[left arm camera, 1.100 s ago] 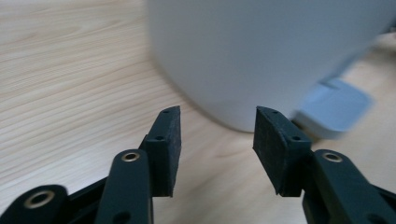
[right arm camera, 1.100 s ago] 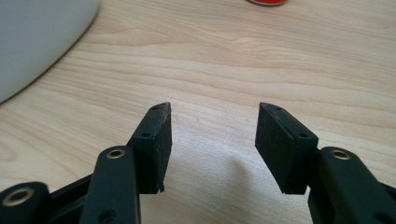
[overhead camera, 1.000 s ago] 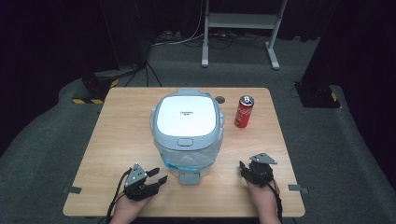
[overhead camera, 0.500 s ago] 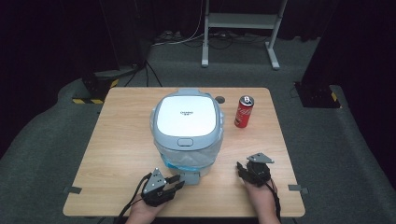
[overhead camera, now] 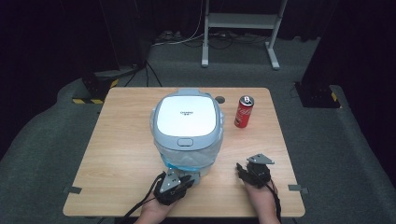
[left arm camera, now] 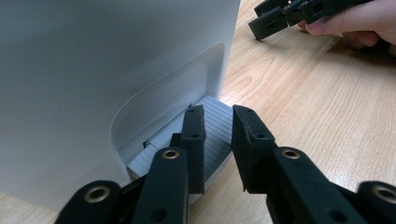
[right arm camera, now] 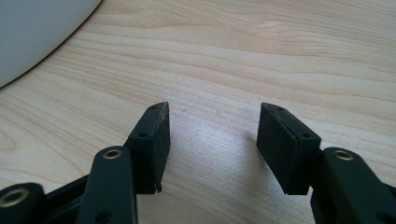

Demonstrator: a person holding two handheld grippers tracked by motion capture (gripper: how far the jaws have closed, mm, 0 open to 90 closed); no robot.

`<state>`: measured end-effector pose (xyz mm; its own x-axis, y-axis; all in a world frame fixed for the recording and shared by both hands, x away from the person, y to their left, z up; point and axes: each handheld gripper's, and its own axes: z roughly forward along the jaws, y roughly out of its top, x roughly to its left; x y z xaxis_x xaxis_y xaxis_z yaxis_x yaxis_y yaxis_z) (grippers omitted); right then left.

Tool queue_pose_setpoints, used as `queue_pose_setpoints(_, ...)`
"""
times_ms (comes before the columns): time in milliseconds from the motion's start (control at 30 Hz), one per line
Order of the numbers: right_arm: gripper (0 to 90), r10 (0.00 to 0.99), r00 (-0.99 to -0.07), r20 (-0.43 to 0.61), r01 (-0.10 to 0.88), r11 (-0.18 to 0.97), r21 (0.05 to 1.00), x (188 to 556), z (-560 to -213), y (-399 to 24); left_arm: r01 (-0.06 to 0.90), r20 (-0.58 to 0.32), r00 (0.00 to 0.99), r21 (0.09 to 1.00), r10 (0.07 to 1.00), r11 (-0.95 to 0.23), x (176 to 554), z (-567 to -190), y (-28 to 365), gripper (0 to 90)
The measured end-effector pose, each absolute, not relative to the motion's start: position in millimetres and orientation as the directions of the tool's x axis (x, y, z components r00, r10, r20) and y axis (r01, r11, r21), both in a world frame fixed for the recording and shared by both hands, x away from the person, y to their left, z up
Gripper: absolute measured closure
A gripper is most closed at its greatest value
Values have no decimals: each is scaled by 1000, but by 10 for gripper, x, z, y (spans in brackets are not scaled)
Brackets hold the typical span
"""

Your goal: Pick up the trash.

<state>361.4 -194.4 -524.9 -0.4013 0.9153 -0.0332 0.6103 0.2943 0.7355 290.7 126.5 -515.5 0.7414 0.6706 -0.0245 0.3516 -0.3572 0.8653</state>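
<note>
Left to right across the desk (overhead camera: 116,154). Your left tongs (left arm camera: 215,122) sit low at the front foot of the rice cooker (overhead camera: 187,128), their jaws having just been closing; a narrow gap remains between them and nothing is pinched. The ribbed grey tab (left arm camera: 215,133) at the cooker's base lies directly under and just ahead of these tongs, the left jaw over it and the right jaw past its edge.

Risks from here, as judged:
- If you close the left tongs now, they may pinch air beside the tab, or catch only its corner and slip off.
- If you pull hard on a shallow grip, the cooker may slide toward you, since nothing steadies it.
- Pushing forward instead would jam the jaw tips against the cooker wall.

Your right tongs (right arm camera: 212,126) rest well to the right of the cooker, jaws spread over bare wood, holding nothing. Beyond them, on the far side, stands the red can (overhead camera: 243,111), near the cooker; a sideways shove of the cooker could topple it.
</note>
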Motion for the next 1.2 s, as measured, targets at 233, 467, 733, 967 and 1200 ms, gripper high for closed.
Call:
queue_pose_setpoints(233,443,914,-404,-29,611,293,736,3614,-5250,-1945,376,-61,729,868,682,-325,2958,-5187,1299,794)
queue_pose_setpoints(467,443,911,-411,-28,609,297,735,3615,-5251,-1943,380,-52,724,863,688,-334,2962,-5193,1297,829)
queue_pose_setpoints(733,444,911,-411,-29,609,299,735,3616,-5250,-1932,385,-47,724,856,689,-346,2982,-5193,1301,873)
queue_pose_setpoints(967,442,908,-416,-35,605,305,735,3618,-5250,-1933,380,-39,728,855,685,-354,2982,-5210,1301,874)
queue_pose_setpoints(1200,438,911,-411,-28,609,298,735,3618,-5251,-1931,408,-48,726,833,687,-373,3012,-5220,1284,882)
